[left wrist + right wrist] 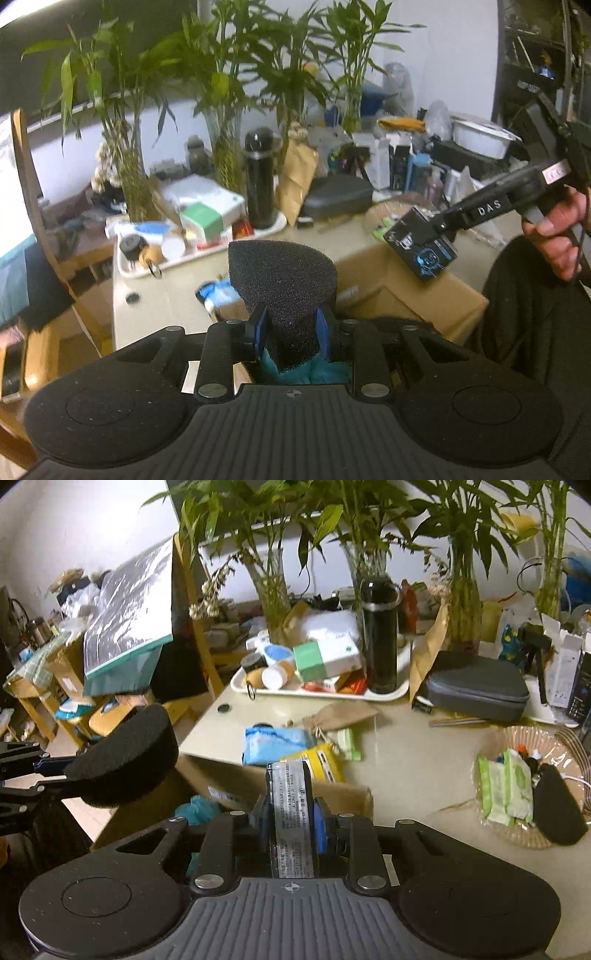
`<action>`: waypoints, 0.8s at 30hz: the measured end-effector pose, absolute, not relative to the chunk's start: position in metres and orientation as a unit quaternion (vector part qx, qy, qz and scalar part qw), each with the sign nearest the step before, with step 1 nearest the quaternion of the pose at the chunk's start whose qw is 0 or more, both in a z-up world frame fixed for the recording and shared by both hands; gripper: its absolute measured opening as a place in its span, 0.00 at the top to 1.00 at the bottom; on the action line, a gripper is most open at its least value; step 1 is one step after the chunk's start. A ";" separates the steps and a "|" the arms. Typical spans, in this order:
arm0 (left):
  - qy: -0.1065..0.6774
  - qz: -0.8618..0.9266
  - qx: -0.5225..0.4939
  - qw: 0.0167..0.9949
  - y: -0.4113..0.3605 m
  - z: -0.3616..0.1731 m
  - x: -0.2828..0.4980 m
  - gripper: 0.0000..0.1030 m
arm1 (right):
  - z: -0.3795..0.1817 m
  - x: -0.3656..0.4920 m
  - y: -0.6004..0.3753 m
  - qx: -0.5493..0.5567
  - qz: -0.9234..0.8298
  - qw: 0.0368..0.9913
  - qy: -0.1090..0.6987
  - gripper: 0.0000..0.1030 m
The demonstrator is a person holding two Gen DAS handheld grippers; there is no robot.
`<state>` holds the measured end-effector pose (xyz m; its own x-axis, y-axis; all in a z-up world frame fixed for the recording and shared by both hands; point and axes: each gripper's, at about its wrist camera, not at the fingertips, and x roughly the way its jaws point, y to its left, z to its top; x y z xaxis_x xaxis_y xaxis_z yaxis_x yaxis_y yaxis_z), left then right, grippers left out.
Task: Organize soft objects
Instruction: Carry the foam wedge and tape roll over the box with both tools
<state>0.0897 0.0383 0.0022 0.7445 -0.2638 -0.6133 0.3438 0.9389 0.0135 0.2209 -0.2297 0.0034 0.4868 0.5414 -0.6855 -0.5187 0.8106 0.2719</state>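
In the left wrist view my left gripper (291,328) is shut on a black foam sponge (280,277), whose rounded end sticks up past the blue pads. To the right, a hand holds my right gripper (436,225), which is shut on a small black packet (417,247) with a blue logo. The right wrist view shows the same packet (290,794) upright between the jaws of my right gripper (291,812), its white printed label facing the camera. My left gripper (70,771) with the sponge (125,753) hangs at the left. Both are above an open cardboard box (240,786) with a teal cloth (201,806) inside.
A beige table (406,746) carries a blue packet (273,742), a yellow packet (321,760), a white tray (321,694) of clutter with a black flask (380,635), and a grey case (476,686). A wicker basket (517,738) holds green wipe packs and another black foam piece. Bamboo plants stand behind.
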 end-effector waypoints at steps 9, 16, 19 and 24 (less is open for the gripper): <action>0.340 -0.162 0.057 0.925 0.037 -0.013 0.077 0.74 | -0.012 0.220 -0.214 -0.014 0.306 0.853 0.421 0.74; 0.351 -0.164 0.045 0.921 0.038 -0.021 0.076 0.64 | -0.019 0.213 -0.195 -0.057 0.325 0.847 0.417 0.26; 0.347 -0.162 0.040 0.923 0.040 -0.021 0.073 0.52 | -0.016 0.209 -0.193 -0.067 0.329 0.849 0.408 0.13; 0.347 -0.158 0.027 0.924 0.045 -0.018 0.070 0.52 | -0.016 0.204 -0.195 -0.079 0.320 0.851 0.409 0.07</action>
